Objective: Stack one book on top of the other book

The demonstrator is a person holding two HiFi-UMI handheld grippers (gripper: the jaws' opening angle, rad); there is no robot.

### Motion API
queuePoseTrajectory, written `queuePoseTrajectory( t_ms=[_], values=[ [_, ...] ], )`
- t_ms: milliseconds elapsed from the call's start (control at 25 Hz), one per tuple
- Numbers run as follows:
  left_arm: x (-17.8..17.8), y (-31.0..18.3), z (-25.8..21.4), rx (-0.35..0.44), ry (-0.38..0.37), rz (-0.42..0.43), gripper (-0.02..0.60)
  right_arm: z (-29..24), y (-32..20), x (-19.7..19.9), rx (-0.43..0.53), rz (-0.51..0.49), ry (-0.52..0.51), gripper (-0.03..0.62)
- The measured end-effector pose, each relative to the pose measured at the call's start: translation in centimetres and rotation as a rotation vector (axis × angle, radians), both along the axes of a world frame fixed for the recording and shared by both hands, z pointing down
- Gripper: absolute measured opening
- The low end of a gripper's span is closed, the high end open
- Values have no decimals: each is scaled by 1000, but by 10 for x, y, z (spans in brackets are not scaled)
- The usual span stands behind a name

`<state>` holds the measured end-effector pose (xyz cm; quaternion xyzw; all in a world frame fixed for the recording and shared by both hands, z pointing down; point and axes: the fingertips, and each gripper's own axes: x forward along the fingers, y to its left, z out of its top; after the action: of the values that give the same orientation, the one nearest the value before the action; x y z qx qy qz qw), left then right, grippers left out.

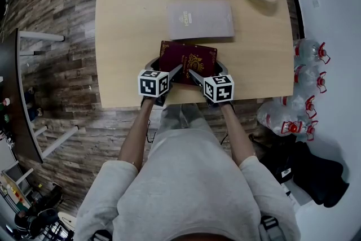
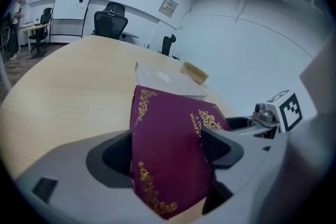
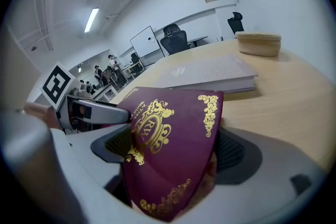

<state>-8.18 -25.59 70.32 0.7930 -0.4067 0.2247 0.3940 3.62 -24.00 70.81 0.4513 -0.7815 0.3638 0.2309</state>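
both grippers, left gripper [image 1: 169,77] and right gripper [image 1: 198,79], jaws clamped on maroon book [image 1: 187,57], grey book [image 1: 200,19] just behind on bench [image 1: 124,36]

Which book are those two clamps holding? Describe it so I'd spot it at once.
Start at the near edge of the wooden table, by the person. The left gripper and right gripper both grip it there: the maroon book with gold ornament, unlike the plain grey book lying flat beyond it.
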Motion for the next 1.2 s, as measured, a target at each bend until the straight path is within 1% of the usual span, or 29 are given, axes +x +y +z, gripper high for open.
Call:
queuePoseTrajectory(
  t_ms=[480,720,1000,1200],
  values=[
    [11,-7,-18,81,-34,24,393,-17,-11,12,73,24,54,477],
    [17,-18,-31,111,-22,8,393,-34,-25,20,122,30,70,474],
    [26,-37,-52,165,-22,14,393,-57,-45,28,201,36,93,474],
    [35,-53,-65,192,-11,19,393,-73,-61,37,237,45,105,472]
  ],
)
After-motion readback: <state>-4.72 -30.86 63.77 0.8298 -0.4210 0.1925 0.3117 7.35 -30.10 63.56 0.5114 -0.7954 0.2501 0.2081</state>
